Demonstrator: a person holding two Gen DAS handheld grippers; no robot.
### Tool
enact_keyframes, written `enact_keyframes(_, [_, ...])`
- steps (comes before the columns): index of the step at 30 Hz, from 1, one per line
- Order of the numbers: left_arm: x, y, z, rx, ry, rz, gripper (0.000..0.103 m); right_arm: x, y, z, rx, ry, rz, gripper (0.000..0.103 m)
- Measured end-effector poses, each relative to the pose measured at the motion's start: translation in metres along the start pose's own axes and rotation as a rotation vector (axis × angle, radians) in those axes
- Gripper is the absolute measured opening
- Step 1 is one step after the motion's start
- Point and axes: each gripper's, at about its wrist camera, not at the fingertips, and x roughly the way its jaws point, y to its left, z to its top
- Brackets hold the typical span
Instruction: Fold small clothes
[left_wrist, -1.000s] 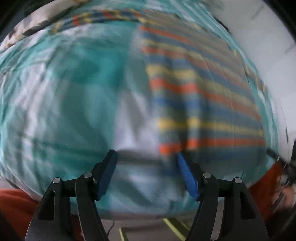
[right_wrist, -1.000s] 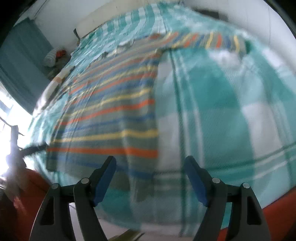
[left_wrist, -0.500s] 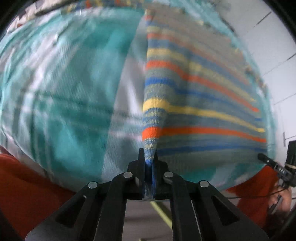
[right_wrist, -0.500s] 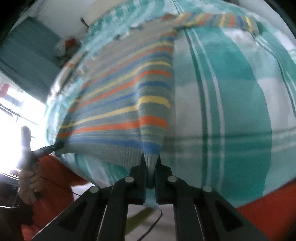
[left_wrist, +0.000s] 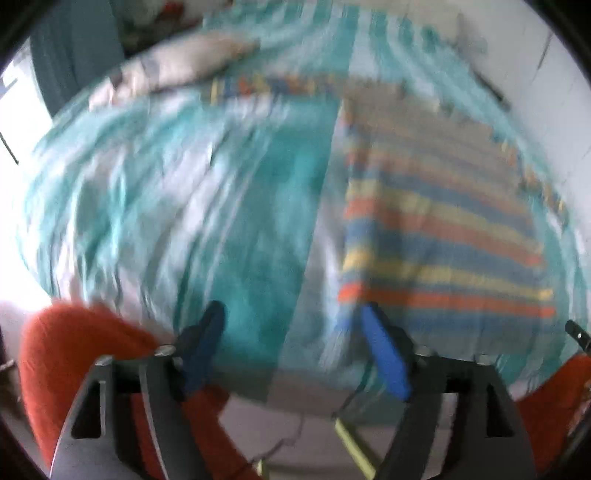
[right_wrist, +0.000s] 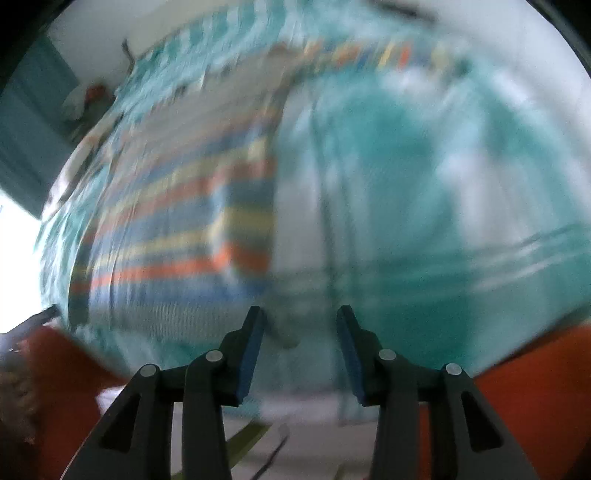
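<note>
Now both grippers hover with fingers spread and empty, left gripper (left_wrist: 291, 347) and right gripper (right_wrist: 299, 350), over the striped sweater (left_wrist: 443, 236) lying flat on the bed (left_wrist: 184, 206), seemingly smoothed for folding.

No readable text, labels, brands, numbers or signs in either wrist view; both are motion-blurred.
</note>
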Motion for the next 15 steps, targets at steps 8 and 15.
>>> enact_keyframes(8, [0.048, -0.101, 0.030, 0.229, -0.067, -0.153, 0.090, 0.008, 0.086, 0.053, -0.261, -0.161, 0.109, 0.041])
enact_keyframes(15, [0.070, -0.103, -0.041, 0.334, 0.075, -0.066, 0.097, 0.068, 0.088, 0.007, -0.298, 0.018, 0.068, 0.042])
